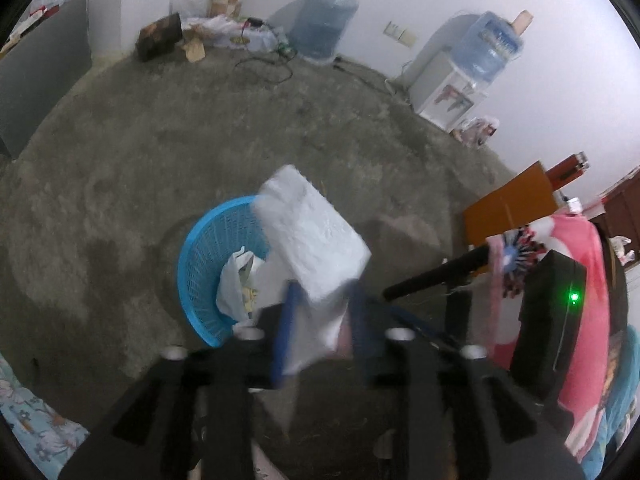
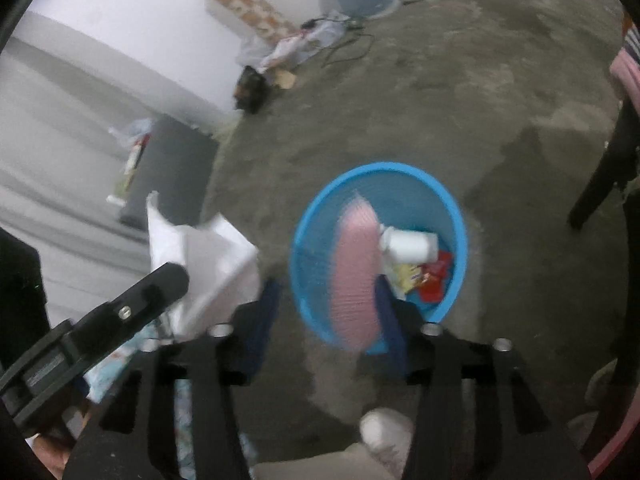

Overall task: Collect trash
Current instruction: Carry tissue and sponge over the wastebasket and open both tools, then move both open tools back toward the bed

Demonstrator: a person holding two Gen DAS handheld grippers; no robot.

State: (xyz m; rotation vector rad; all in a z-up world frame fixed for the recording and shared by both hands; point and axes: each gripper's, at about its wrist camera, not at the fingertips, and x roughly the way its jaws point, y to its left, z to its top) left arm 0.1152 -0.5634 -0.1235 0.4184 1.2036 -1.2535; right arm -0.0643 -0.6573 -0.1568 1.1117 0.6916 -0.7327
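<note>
White wrapper [image 1: 316, 236] between spread left tool [image 1: 322, 320], pink packet [image 2: 356, 276] beside spread right tool [image 2: 328, 312], above blue basket [image 2: 456, 208]

The basket [image 2: 452, 208] is bright blue with a fine mesh pattern. Inside it lie a white bottle [image 2: 408, 245] and red and yellow wrappers [image 2: 430, 276]. Above its rim a pink ribbed piece [image 2: 356, 272] shows. Beside the basket, white crumpled paper [image 1: 316, 236]; grey mottled floor [image 1: 160, 152].

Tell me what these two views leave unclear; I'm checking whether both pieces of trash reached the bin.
- Left wrist: white bag between the left gripper fingers is motion-blurred; grip unclear.
- Left wrist: that bag hides part of the blue basket.
- Right wrist: pink item by the right gripper is smeared; identity and grip unclear.
</note>
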